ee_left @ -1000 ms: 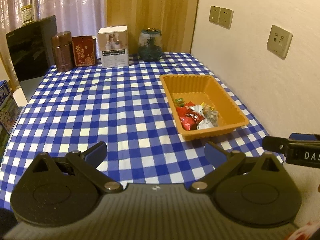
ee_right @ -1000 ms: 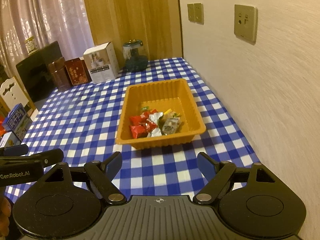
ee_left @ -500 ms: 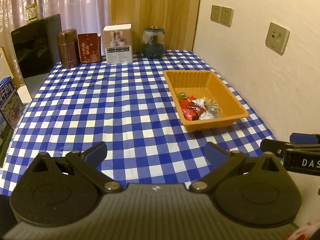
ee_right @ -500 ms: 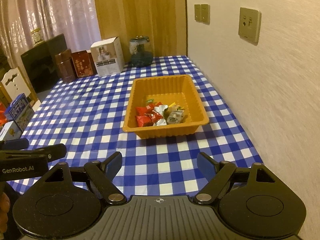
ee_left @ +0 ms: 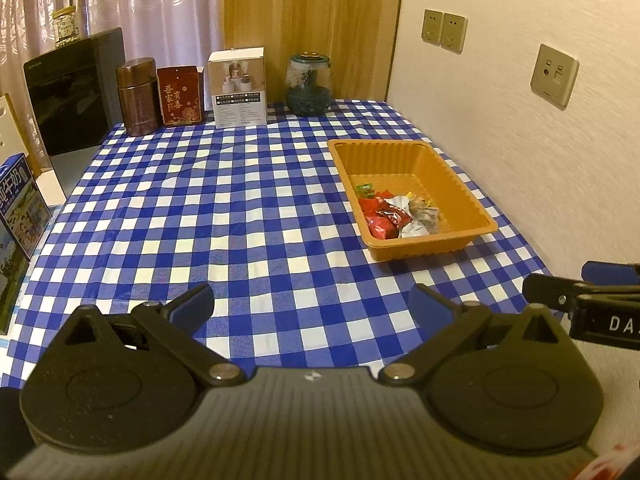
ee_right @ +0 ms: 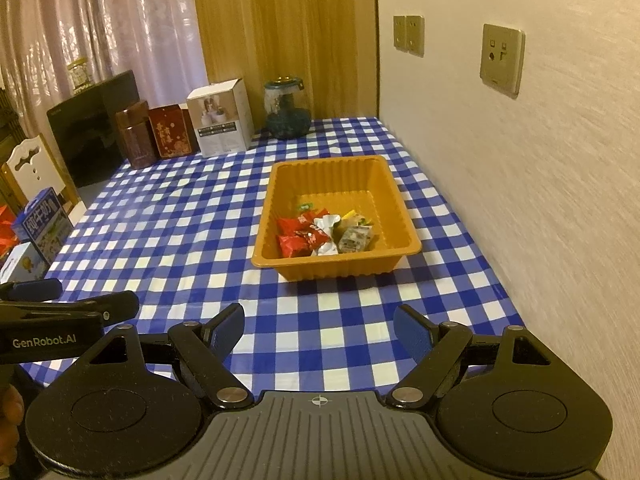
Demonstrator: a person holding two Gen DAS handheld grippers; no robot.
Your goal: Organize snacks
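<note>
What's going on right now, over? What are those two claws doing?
Left gripper open, empty. Right gripper open, empty. Wrapped snacks piled in the orange tray ahead on the checked tablecloth. Nothing in the way.

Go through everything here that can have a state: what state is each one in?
left gripper: open, empty, above the cloth.
right gripper: open, empty, short of the tray.
orange tray: upright on the checked tablecloth, part filled.
wrapped snacks: piled at the tray's near end.
glass jar: upright, lid on.
brown canister: upright, closed.
white box: upright, closed.
</note>
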